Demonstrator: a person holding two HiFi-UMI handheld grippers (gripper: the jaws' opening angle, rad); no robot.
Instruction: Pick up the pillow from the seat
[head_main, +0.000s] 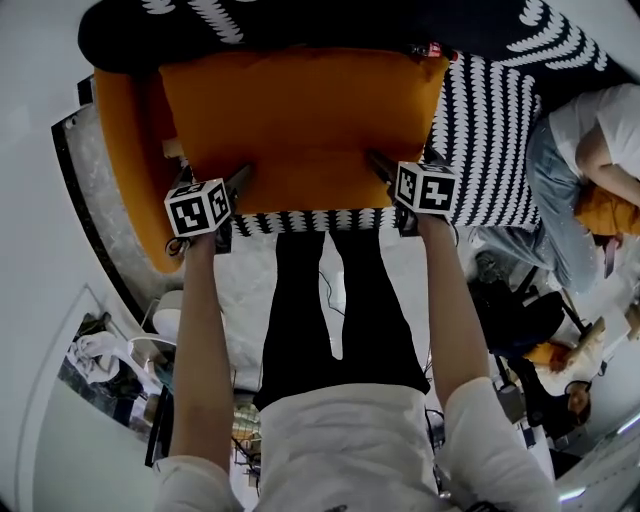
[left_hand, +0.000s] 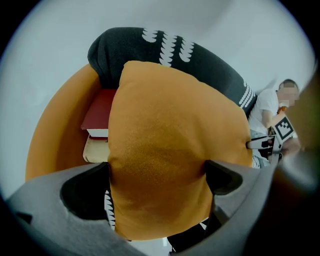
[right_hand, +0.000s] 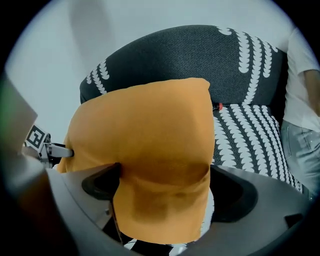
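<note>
Above the seat (head_main: 490, 140): we hold the orange pillow (head_main: 300, 120) between both claws.
Left claw (head_main: 238, 183): clamped on the pillow's left edge.
Right claw (head_main: 378, 163): clamped on its right edge.
Left side: red book (left_hand: 100, 112) on orange chair (left_hand: 55, 135).

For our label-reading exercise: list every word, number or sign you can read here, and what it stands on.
No readable words or numbers anywhere.
Left marker cube and right marker cube: black-and-white square patterns only, no letters.
Red book: no legible print.
Pillow: plain, no print.
</note>
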